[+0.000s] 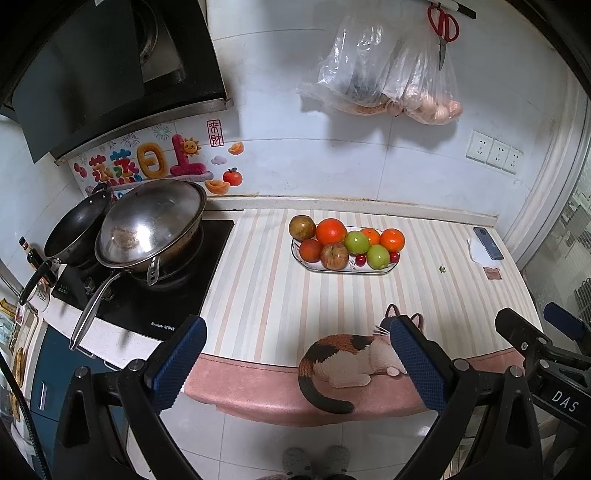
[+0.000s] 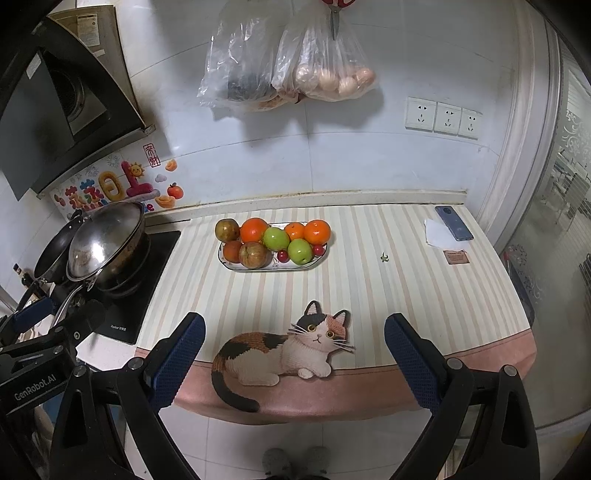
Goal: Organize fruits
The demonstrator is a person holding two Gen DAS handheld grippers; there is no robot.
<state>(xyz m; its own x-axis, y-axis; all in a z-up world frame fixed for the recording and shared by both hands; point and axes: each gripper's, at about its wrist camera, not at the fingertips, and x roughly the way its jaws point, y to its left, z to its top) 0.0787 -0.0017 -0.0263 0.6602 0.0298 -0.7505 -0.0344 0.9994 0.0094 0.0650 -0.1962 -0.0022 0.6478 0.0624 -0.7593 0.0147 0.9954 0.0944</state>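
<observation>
A white oval plate sits on the striped counter mat, piled with fruit: oranges, green apples, a red apple, a brown pear and small red cherries. My left gripper is open and empty, held at the counter's front edge, well short of the plate. My right gripper is open and empty too, over the cat picture. The right gripper also shows at the right edge of the left wrist view.
A stove with two steel woks stands at the left. A phone on white paper and a small brown card lie at the right. Plastic bags and scissors hang on the wall. A small stem lies on the mat.
</observation>
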